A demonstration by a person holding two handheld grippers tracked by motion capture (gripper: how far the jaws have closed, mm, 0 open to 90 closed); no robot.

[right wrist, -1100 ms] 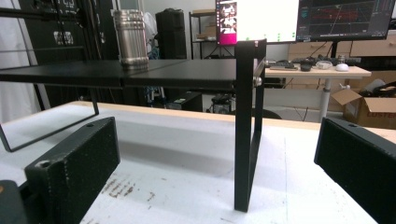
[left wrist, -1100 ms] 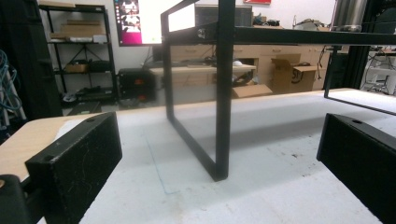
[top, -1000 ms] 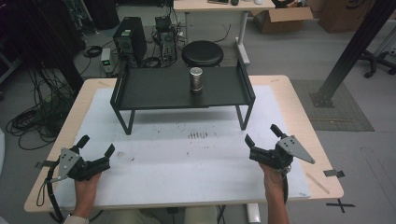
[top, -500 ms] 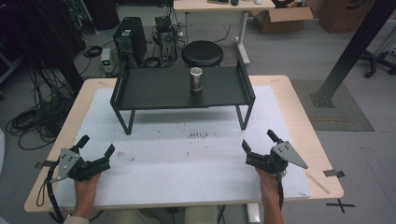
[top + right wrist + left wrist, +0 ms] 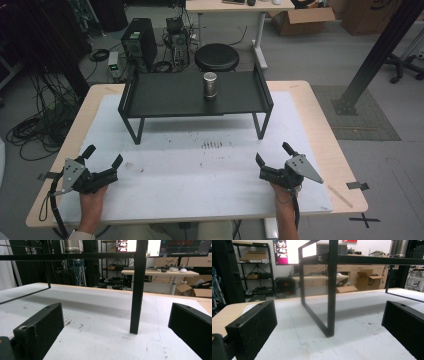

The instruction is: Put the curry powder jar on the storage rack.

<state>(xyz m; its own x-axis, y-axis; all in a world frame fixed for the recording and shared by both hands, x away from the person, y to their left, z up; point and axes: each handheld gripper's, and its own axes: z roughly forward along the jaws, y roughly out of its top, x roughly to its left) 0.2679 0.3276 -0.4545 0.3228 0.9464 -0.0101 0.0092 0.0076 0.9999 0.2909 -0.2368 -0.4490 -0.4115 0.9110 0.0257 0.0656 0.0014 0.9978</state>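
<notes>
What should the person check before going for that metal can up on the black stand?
1. Left claw open: ok, jaws wide apart.
2. Right claw open: ok, jaws wide apart.
3. Both claws empty: ok, nothing between the jaws in either gripper view.
4. Can upright: ok, it stands on the stand, about mid-width.
5. Way to the can free: ok, the white mat between claws and stand is bare apart from stains.
6. Stand steady: cannot tell; its legs rest on the mat, but nothing shows how firm it is.
</notes>
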